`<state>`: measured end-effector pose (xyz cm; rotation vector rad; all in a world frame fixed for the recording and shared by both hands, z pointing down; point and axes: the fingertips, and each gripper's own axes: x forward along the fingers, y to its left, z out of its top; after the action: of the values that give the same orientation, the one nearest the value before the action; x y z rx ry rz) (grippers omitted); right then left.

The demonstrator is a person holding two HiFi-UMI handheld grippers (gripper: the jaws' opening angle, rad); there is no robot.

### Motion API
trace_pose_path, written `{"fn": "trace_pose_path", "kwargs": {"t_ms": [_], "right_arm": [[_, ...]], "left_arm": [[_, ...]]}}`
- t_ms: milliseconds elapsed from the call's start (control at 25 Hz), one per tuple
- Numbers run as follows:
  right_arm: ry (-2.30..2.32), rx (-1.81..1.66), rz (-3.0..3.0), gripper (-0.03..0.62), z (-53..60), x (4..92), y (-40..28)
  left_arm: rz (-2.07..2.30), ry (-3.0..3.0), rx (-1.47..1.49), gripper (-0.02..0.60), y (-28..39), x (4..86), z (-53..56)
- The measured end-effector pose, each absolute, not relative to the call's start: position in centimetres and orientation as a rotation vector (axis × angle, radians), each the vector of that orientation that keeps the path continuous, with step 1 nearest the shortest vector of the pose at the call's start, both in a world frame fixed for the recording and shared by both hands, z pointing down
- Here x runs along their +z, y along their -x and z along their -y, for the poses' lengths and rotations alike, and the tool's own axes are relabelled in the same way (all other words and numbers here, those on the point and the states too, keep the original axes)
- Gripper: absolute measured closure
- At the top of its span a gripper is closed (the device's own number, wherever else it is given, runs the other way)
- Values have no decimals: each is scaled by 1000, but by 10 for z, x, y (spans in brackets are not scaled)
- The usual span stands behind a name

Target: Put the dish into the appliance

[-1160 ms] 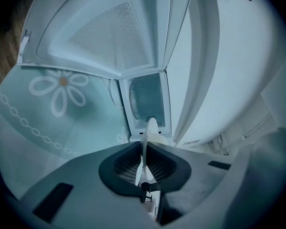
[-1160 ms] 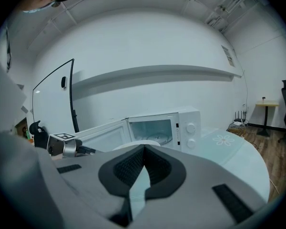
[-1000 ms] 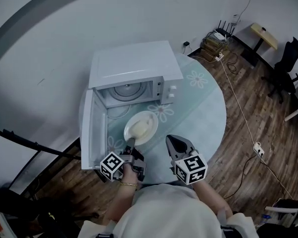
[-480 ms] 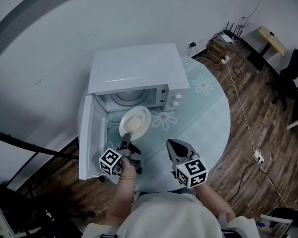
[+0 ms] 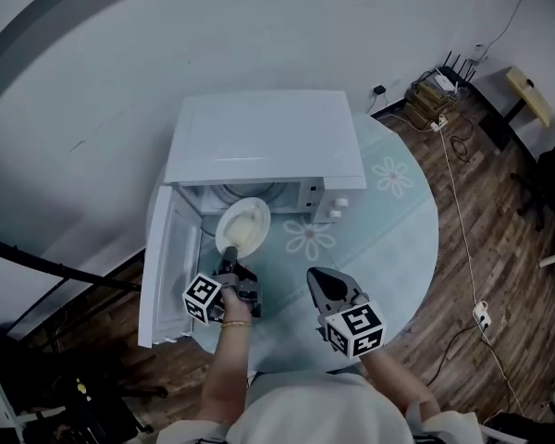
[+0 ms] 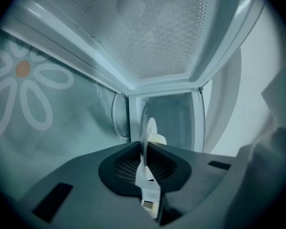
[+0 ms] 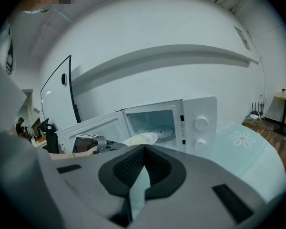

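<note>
Dish rim is pinched between the fingers [image 6: 125,170] of the left gripper [image 5: 229,256], which close on its near edge; seen along them, the plate's edge runs straight up from the pads. The dish [image 5: 243,225] is a white plate with a pale lump of food on it. It hangs clear of the table [image 5: 393,248] at the mouth of the open microwave [image 5: 264,137], not yet set on the glass turntable [image 7: 161,131] inside.

It looks like glazed ceramic, so I judge it stiff, breakable and rather slick under the pads. Held at one spot on the rim, its weight and the food hang out in front and will tend to tip the far edge down. The near rim is the sensible hold, since it leaves the rest free to slide in flat, but the grip should stay firm and level.

The right gripper [image 5: 321,286] hovers over the table, well apart from the dish, fingers together on nothing. The door [image 5: 166,266] stands swung out to the left.
</note>
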<state>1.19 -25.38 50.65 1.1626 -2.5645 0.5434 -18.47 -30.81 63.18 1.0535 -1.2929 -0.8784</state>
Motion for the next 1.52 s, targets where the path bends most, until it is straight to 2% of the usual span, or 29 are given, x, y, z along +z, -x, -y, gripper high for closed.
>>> {"fn": "trace_pose_path", "kwargs": {"t_ms": [1520], "right_arm": [[-1116,624,2557,588,274,532,-20]], "left_arm": [[1420,-1006,-845,546,184,662,409]]}}
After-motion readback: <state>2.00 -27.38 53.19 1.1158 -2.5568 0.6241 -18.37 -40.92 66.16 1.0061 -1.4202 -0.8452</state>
